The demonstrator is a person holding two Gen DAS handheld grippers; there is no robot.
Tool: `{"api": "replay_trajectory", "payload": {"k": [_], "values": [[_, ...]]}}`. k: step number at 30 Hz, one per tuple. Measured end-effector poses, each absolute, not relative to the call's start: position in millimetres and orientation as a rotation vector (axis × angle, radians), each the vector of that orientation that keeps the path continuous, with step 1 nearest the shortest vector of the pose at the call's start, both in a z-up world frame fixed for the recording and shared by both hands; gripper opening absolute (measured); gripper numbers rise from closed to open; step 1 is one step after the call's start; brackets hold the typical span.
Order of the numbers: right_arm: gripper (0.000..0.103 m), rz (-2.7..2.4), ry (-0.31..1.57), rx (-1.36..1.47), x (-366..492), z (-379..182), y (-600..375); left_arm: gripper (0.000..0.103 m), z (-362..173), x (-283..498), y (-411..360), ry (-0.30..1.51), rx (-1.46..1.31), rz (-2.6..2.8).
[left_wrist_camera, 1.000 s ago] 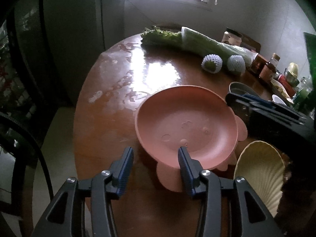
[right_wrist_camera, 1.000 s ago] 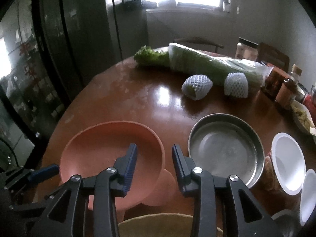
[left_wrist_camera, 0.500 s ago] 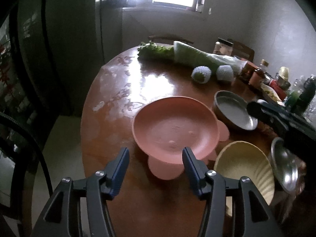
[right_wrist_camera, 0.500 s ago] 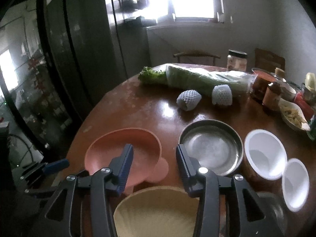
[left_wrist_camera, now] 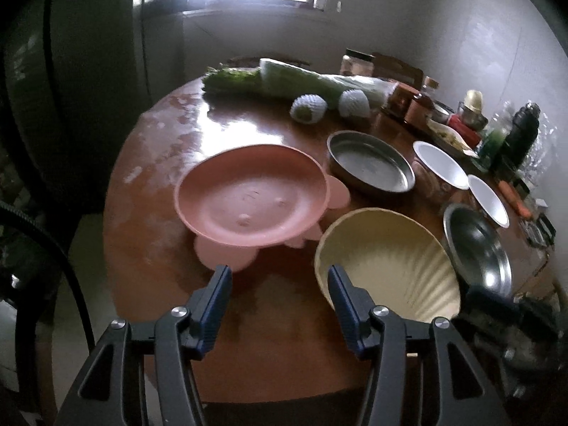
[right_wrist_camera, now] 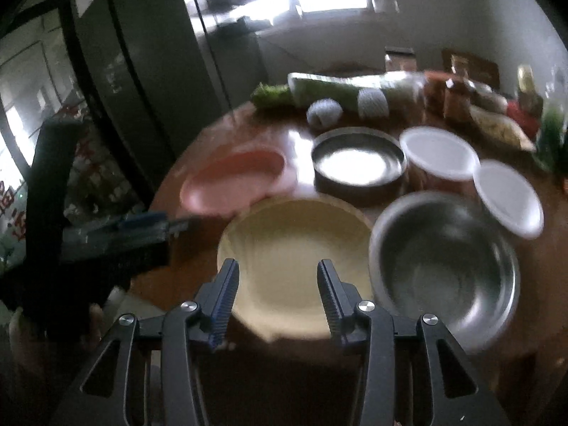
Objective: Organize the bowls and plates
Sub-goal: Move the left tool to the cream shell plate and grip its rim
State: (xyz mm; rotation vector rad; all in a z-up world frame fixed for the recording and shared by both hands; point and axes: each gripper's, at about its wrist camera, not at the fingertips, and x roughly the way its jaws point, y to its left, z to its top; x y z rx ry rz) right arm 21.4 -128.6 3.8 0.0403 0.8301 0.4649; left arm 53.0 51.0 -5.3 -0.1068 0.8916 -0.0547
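Observation:
A pink plate with round ears point(left_wrist_camera: 250, 198) sits on the round brown table point(left_wrist_camera: 149, 163). A cream shell-shaped bowl point(left_wrist_camera: 387, 266) lies right of it. A steel pan point(left_wrist_camera: 369, 167), a steel bowl point(left_wrist_camera: 479, 248) and two white bowls point(left_wrist_camera: 440, 165) point(left_wrist_camera: 488, 200) stand further right. My left gripper point(left_wrist_camera: 279, 296) is open and empty, near the table's front edge, short of the pink plate. My right gripper point(right_wrist_camera: 278, 293) is open and empty above the cream bowl point(right_wrist_camera: 294, 259); its view is blurred and shows the pink plate point(right_wrist_camera: 236, 181) and the steel bowl point(right_wrist_camera: 443, 266).
A cabbage point(left_wrist_camera: 319, 81), leafy greens point(left_wrist_camera: 230, 81) and two netted fruits point(left_wrist_camera: 308, 108) lie at the table's far side. Jars and bottles point(left_wrist_camera: 472, 117) crowd the far right. A dark cabinet point(left_wrist_camera: 71, 71) stands at the left.
Both grippers have pulled back and up from the pink plate toward the table's front edge. More of the dishes on the right have come into view.

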Motion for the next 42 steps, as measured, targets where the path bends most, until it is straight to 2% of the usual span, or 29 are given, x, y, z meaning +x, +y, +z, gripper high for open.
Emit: {"api": "replay_trajectory", "payload": {"k": [9, 15, 27, 32, 34, 42], "values": [[0.048, 0.398, 0.871, 0.063, 1, -15, -151, 0.056, -14, 54, 36, 0.916, -0.089, -0.063], [0.053, 0.356, 0.896, 0.140, 7, -22, -163, 0.056, -24, 62, 32, 0.939, -0.091, -0.063], [0.053, 0.321, 0.907, 0.174, 30, -35, -161, 0.056, -38, 78, 29, 0.952, -0.111, -0.083], [0.043, 0.323, 0.912, 0.155, 35, -41, -156, 0.055, -46, 80, 24, 0.950, -0.114, -0.106], [0.039, 0.328, 0.911, 0.154, 36, -41, -155, 0.051, -46, 79, 22, 0.953, -0.124, -0.129], [0.037, 0.340, 0.898, 0.127, 32, -38, -150, 0.048, -43, 69, 13, 0.946, -0.080, -0.130]]}}
